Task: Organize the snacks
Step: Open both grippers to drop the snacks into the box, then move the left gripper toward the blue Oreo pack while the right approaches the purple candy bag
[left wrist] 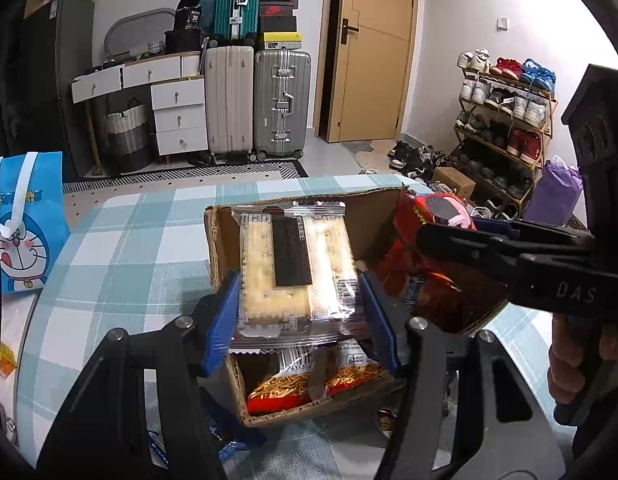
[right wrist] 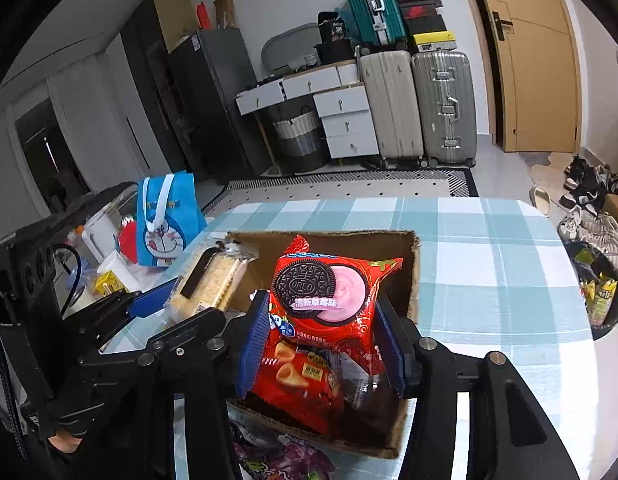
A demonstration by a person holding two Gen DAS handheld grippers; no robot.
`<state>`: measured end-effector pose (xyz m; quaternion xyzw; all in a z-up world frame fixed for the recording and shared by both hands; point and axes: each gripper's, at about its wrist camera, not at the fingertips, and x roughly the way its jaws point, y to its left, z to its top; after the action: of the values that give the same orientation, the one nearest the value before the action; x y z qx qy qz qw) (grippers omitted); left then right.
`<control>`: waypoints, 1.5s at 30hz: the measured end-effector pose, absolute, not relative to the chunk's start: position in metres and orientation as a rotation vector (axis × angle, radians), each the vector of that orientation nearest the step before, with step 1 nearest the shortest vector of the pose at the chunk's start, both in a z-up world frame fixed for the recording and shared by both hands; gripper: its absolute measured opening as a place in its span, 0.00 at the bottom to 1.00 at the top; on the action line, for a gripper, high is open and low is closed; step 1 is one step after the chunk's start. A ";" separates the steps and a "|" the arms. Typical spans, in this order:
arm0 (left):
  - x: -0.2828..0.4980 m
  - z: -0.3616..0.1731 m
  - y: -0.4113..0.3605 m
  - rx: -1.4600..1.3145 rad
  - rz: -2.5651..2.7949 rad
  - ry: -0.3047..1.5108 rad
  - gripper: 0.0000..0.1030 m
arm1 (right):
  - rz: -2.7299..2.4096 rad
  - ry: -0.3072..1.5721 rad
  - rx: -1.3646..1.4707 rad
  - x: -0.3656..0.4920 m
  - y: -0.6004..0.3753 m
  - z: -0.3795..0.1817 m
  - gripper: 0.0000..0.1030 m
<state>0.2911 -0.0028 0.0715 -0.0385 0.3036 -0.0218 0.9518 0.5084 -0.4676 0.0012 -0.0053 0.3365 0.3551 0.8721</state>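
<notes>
**Two snack packs poised over the cardboard box**

A cluttered room with stacked suitcases, a white chest of drawers and a shoe rack lies behind a table covered in a pale blue-and-white checked cloth. On it sits an open brown cardboard box that already holds a red bag of thin fried sticks and a red bag of cone-shaped crisps.

The left tool is closed on a clear-wrapped pack of pale crackers with a dark label, held above the box's left half. The right tool is closed on a red Oreo strawberry biscuit packet, held above the right half, over the crisps.

Both packs appear to be at the placing step. The next move probably calls for lowering each pack into free space inside the box, keeping the two tools apart, then opening the jaws.
</notes>
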 end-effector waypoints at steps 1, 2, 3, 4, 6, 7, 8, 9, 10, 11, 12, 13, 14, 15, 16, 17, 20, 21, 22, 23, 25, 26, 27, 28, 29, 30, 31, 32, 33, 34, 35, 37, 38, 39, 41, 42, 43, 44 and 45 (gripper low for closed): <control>0.293 0.070 -0.002 -0.079 -0.047 0.619 0.54 | 0.743 0.702 -0.014 0.509 -0.466 0.000 0.50; 0.295 0.068 -0.001 -0.079 -0.047 0.620 0.54 | 0.744 0.702 -0.013 0.510 -0.465 -0.001 0.50; 0.296 0.067 -0.001 -0.079 -0.046 0.620 0.54 | 0.747 0.705 -0.009 0.511 -0.464 -0.002 0.50; 0.297 0.067 -0.001 -0.078 -0.050 0.621 0.54 | 0.747 0.706 -0.008 0.511 -0.464 -0.003 0.50; 0.299 0.063 0.000 -0.075 -0.054 0.626 0.54 | 0.747 0.705 -0.012 0.510 -0.463 -0.002 0.50; 0.300 0.062 0.000 -0.072 -0.054 0.629 0.54 | 0.749 0.704 -0.015 0.510 -0.463 -0.003 0.50; 0.303 0.061 -0.001 -0.069 -0.051 0.629 0.54 | 0.750 0.704 -0.016 0.510 -0.463 -0.003 0.50; 0.304 0.060 0.000 -0.069 -0.047 0.632 0.54 | 0.750 0.705 -0.014 0.511 -0.463 -0.003 0.50; 0.304 0.059 0.000 -0.071 -0.047 0.635 0.54 | 0.753 0.706 -0.013 0.511 -0.463 -0.004 0.50; 0.305 0.058 0.000 -0.073 -0.049 0.641 0.54 | 0.755 0.704 -0.013 0.510 -0.464 -0.004 0.50; 0.307 0.056 -0.002 -0.070 -0.050 0.646 0.54 | 0.757 0.702 -0.014 0.509 -0.464 -0.004 0.50; 0.306 0.056 -0.001 -0.067 -0.049 0.646 0.54 | 0.764 0.699 -0.017 0.508 -0.463 -0.004 0.51; 0.306 0.056 -0.001 -0.062 -0.048 0.646 0.54 | 0.771 0.695 -0.017 0.507 -0.463 -0.003 0.52; 0.304 0.058 -0.001 -0.061 -0.050 0.637 0.55 | 0.784 0.687 -0.014 0.505 -0.463 -0.002 0.53; 0.302 0.059 0.000 -0.065 -0.057 0.632 0.56 | 0.787 0.680 -0.013 0.503 -0.463 -0.001 0.58; 0.299 0.060 0.001 -0.071 -0.067 0.630 0.58 | 0.789 0.666 -0.012 0.499 -0.464 0.001 0.65; 0.288 0.065 0.003 -0.082 -0.085 0.623 0.77 | 0.791 0.641 -0.026 0.490 -0.467 0.006 0.80; 0.282 0.068 0.005 -0.082 -0.091 0.610 0.78 | 0.792 0.633 -0.024 0.486 -0.470 0.008 0.83; 0.276 0.070 0.006 -0.079 -0.092 0.605 0.79 | 0.795 0.624 -0.019 0.482 -0.475 0.010 0.90; 0.272 0.071 0.007 -0.078 -0.091 0.603 0.80 | 0.793 0.616 -0.012 0.478 -0.479 0.013 0.97; 0.259 0.074 0.011 -0.077 -0.077 0.597 0.84 | 0.783 0.597 0.002 0.469 -0.491 0.016 0.99; 0.253 0.075 0.012 -0.076 -0.074 0.593 0.85 | 0.776 0.593 0.000 0.465 -0.495 0.017 0.99; 0.244 0.075 0.015 -0.072 -0.068 0.586 0.92 | 0.764 0.590 -0.001 0.461 -0.500 0.018 0.99; 0.238 0.075 0.017 -0.072 -0.057 0.580 1.00 | 0.746 0.585 0.000 0.456 -0.506 0.018 0.99; 0.231 0.075 0.020 -0.071 -0.050 0.569 0.99 | 0.731 0.580 0.002 0.451 -0.511 0.018 0.99; 0.223 0.075 0.023 -0.067 -0.043 0.565 0.99 | 0.709 0.568 0.007 0.446 -0.517 0.017 0.99; 0.218 0.074 0.026 -0.063 -0.036 0.567 0.99 | 0.685 0.552 0.017 0.441 -0.524 0.015 1.00; 0.211 0.071 0.029 -0.061 -0.023 0.572 0.99 | 0.672 0.545 0.023 0.437 -0.529 0.014 1.00; 0.206 0.069 0.033 -0.063 -0.015 0.576 0.99 | 0.661 0.547 0.028 0.432 -0.534 0.011 1.00; 0.201 0.066 0.036 -0.065 -0.008 0.580 0.99 | 0.654 0.559 0.033 0.429 -0.537 0.007 1.00; 0.196 0.063 0.039 -0.068 -0.002 0.586 0.99 | 0.654 0.569 0.037 0.427 -0.538 0.004 1.00; 0.189 0.056 0.047 -0.071 0.009 0.609 0.99 | 0.660 0.599 0.029 0.421 -0.540 -0.005 1.00; 0.185 0.053 0.049 -0.071 0.016 0.616 0.99 | 0.658 0.614 0.015 0.419 -0.540 -0.009 1.00; 0.181 0.049 0.053 -0.070 0.025 0.624 0.99 | 0.657 0.621 0.003 0.418 -0.539 -0.012 1.00; 0.176 0.043 0.057 -0.068 0.034 0.639 0.99 | 0.652 0.632 -0.023 0.413 -0.537 -0.020 1.00; 0.172 0.038 0.061 -0.069 0.038 0.647 0.99 | 0.657 0.641 -0.027 0.412 -0.535 -0.025 1.00; 0.172 0.036 0.062 -0.067 0.042 0.654 0.99 | 0.671 0.663 -0.033 0.411 -0.532 -0.030 1.00; 0.172 0.033 0.064 -0.063 0.048 0.661 0.99 | 0.677 0.680 -0.042 0.411 -0.529 -0.034 1.00; 0.172 0.030 0.067 -0.061 0.058 0.667 0.99 | 0.685 0.693 -0.059 0.410 -0.524 -0.038 1.00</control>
<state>0.1721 0.0666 0.0302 -0.0299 0.3273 0.0286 0.9440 0.4101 -0.5238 -0.0380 -0.0284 0.3328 0.3291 0.8832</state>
